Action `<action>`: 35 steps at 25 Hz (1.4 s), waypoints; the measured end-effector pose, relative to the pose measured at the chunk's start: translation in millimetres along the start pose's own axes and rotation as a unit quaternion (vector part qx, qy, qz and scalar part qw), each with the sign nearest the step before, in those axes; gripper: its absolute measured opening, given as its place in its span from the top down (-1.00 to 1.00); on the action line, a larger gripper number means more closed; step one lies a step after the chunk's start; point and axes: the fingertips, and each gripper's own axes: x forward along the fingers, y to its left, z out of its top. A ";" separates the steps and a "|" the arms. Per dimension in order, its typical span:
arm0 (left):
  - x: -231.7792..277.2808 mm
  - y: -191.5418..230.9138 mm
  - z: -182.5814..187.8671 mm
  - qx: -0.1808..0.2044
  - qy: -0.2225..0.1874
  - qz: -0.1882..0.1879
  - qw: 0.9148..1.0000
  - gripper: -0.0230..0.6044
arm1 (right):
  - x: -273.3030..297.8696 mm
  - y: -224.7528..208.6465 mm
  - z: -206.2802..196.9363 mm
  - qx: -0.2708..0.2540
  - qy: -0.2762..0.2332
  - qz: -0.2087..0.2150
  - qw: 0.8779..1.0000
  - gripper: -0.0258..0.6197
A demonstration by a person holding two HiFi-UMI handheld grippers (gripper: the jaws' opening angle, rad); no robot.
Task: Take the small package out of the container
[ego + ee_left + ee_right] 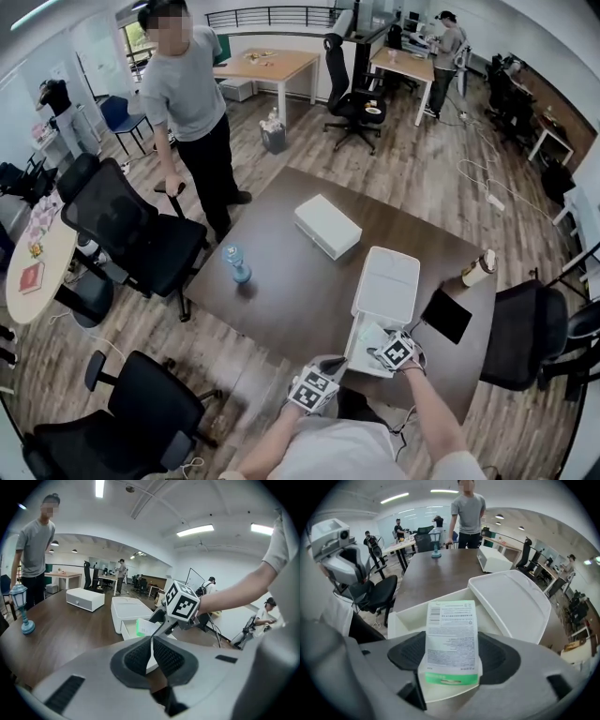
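Observation:
The small package (452, 639), a flat white pouch with fine print and a green strip, sits between the pads of my right gripper (452, 660), which is shut on it. It hangs just above the pulled-out drawer (408, 616) of the white container (515, 602). In the head view my right gripper (382, 353) is over that drawer (361, 330) at the table's near edge. In the left gripper view, the package (143, 626) shows a green edge under the right gripper (158, 618). My left gripper (152, 656) is to the left of the drawer, shut, with nothing in it.
On the brown table (281, 291) stand a second white box (327, 225), a blue lantern figure (236, 264), a black tablet (446, 315) and a bottle (478, 270). A person (192, 103) stands at the far left corner. Office chairs (131, 234) ring the table.

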 end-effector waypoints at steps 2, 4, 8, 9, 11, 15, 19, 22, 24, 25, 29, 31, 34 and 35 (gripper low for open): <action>-0.6 0.2 4.4 0.002 -0.005 0.001 1.000 0.90 | -3.6 3.5 5.9 0.027 -0.026 -0.011 0.999 -0.15; 2.7 0.6 7.1 0.000 -0.012 0.005 1.000 0.90 | -5.3 7.3 4.3 0.043 -0.039 -0.017 0.998 -0.15; 4.3 3.7 8.4 -0.007 -0.013 0.022 1.000 0.90 | -4.4 7.6 5.4 0.072 -0.062 -0.025 0.995 -0.15; 3.7 5.9 7.1 -0.006 -0.014 0.030 0.999 0.90 | -8.9 8.3 5.5 0.080 -0.063 -0.028 0.994 -0.15; 2.4 9.6 6.9 -0.006 -0.018 0.041 0.999 0.90 | -18.7 8.2 4.0 0.090 -0.063 -0.036 0.993 -0.15; -5.5 18.8 6.1 -0.010 -0.017 0.060 0.998 0.90 | -26.7 8.4 7.1 0.111 -0.078 -0.040 0.990 -0.15; -3.4 16.9 2.1 -0.012 -0.016 0.060 0.998 0.90 | -32.8 6.4 5.5 0.134 -0.101 -0.041 0.985 -0.15; -0.7 17.3 2.5 -0.010 -0.011 0.060 0.998 0.90 | -41.8 2.9 7.8 0.139 -0.116 -0.046 0.982 -0.15; -2.4 16.1 3.0 -0.012 -0.013 0.059 0.998 0.90 | -47.3 4.8 7.3 0.145 -0.125 -0.047 0.980 -0.15; -3.9 15.0 2.7 -0.013 -0.016 0.059 0.998 0.90 | -50.2 6.5 5.3 0.148 -0.129 -0.047 0.979 -0.15; -10.8 14.0 1.6 -0.008 -0.031 0.065 0.997 0.90 | -66.6 10.8 -12.1 0.169 -0.140 -0.052 0.974 -0.15; -12.9 21.6 4.2 -0.010 -0.035 0.075 0.997 0.90 | -71.9 8.4 -13.5 0.174 -0.149 -0.054 0.972 -0.15; -16.9 24.3 0.2 -0.022 -0.035 0.080 0.996 0.90 | -77.4 14.6 -15.5 0.187 -0.163 -0.055 0.967 -0.15; -17.8 23.8 -0.6 -0.024 -0.035 0.080 0.996 0.90 | -79.5 17.6 -15.8 0.194 -0.168 -0.055 0.965 -0.15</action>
